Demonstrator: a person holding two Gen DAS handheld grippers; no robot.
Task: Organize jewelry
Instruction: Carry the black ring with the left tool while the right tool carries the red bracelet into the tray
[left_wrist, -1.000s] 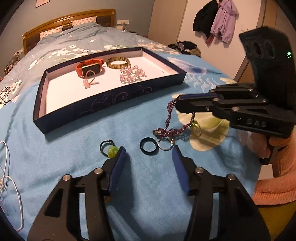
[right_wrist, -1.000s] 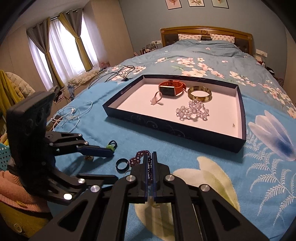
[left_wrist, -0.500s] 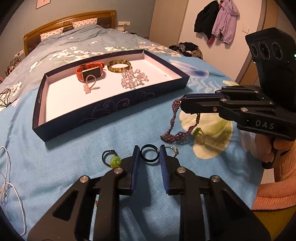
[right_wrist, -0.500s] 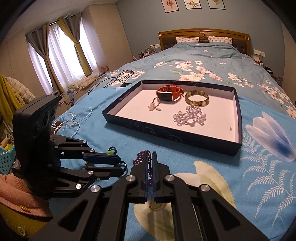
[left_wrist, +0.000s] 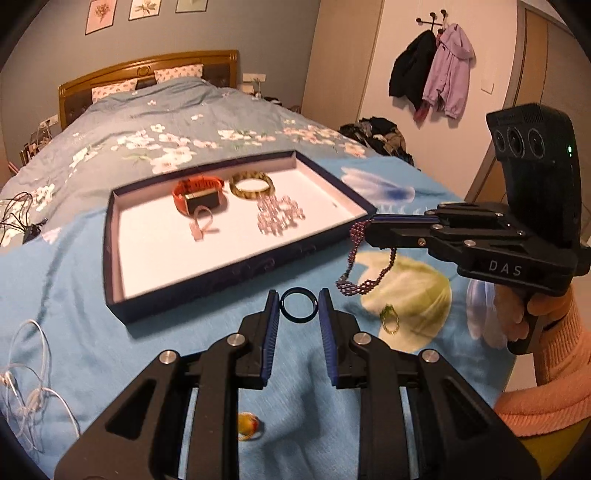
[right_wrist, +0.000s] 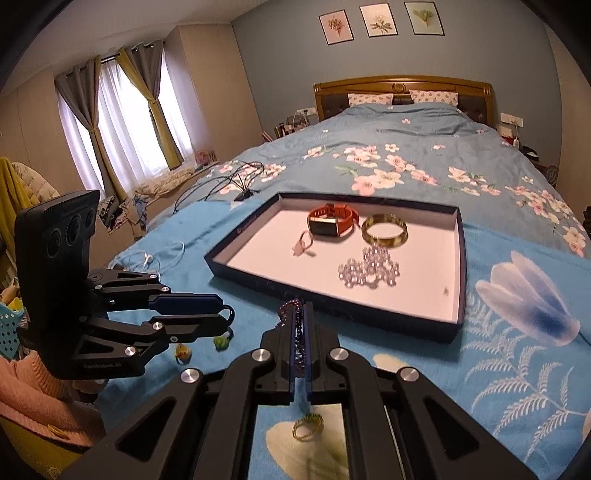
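Observation:
My left gripper (left_wrist: 298, 303) is shut on a black ring (left_wrist: 299, 305) and holds it above the blue bedspread, near the front wall of the dark blue tray (left_wrist: 229, 273). My right gripper (right_wrist: 302, 314) is shut on a purple beaded bracelet (left_wrist: 364, 266), which hangs from its fingertips just right of the tray's front corner. The tray (right_wrist: 332, 308) holds an orange watch (left_wrist: 197, 192), a gold bangle (left_wrist: 252, 184), a clear bead bracelet (left_wrist: 279, 218) and a small pink ring (left_wrist: 201, 221).
Loose rings lie on the bedspread: a green-stone ring (left_wrist: 389, 319), a yellow-stone ring (left_wrist: 248, 424) and a green bead ring (right_wrist: 221, 341). White earphone cable (left_wrist: 26, 376) lies at the left. Black cables (right_wrist: 236, 177) lie beyond the tray.
My left gripper closed on the black ring and lifted it off the bedspread toward the tray. My right gripper rose with the purple bracelet and moved toward the tray.

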